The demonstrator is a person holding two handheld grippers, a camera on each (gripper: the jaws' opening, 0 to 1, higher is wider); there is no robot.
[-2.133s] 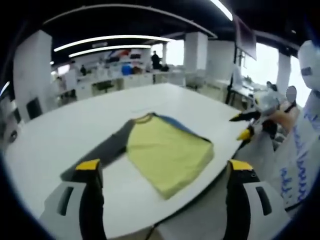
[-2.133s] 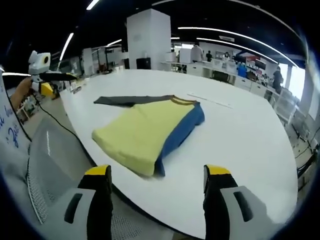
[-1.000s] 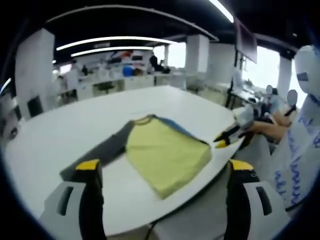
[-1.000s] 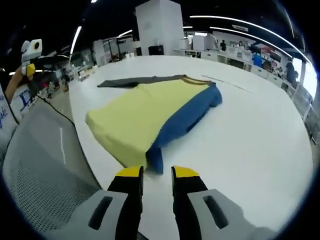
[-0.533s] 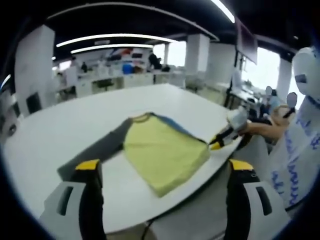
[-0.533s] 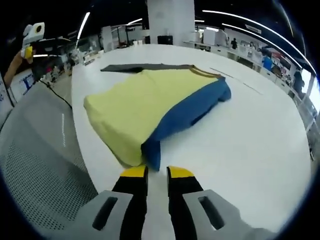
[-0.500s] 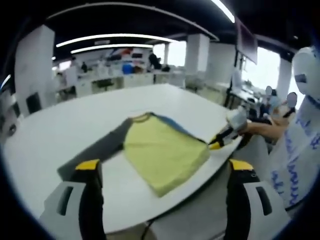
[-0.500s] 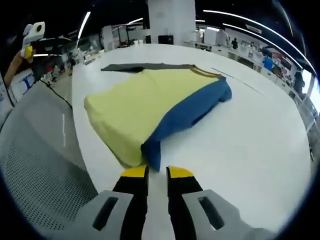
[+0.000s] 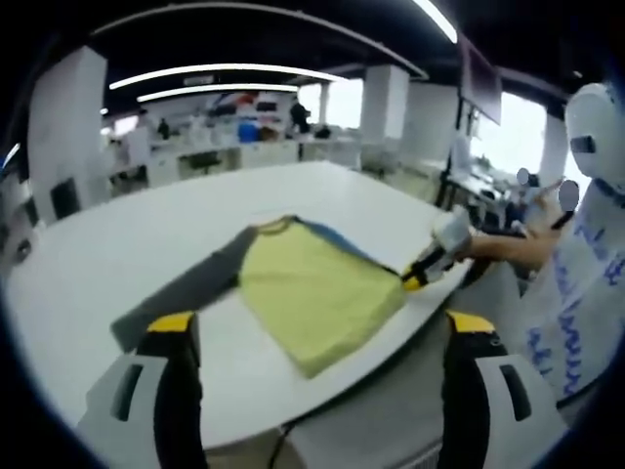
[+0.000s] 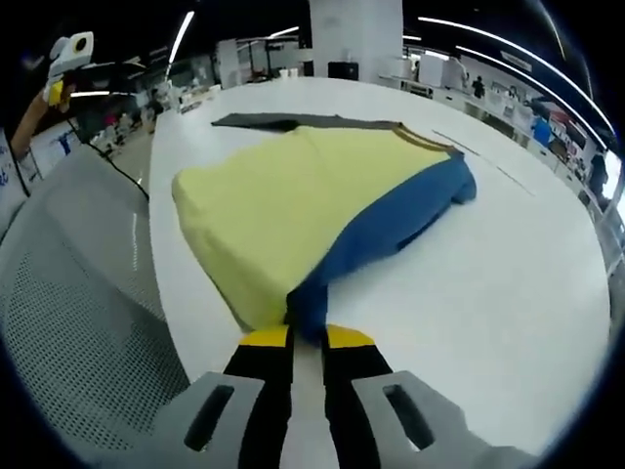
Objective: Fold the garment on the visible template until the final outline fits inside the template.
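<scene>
Yellow-tipped jaws of the right gripper (image 10: 307,338) stand nearly together, a narrow slit between them, at the near blue corner of the garment (image 10: 293,205); whether they pinch the cloth I cannot tell. From that corner the garment spreads away ahead on the white bench (image 10: 488,283), yellow to the left, blue sleeve to the right. The left gripper (image 9: 322,330) hangs wide open off the bench edge, holding nothing, the garment (image 9: 312,293) lying ahead between its jaws.
</scene>
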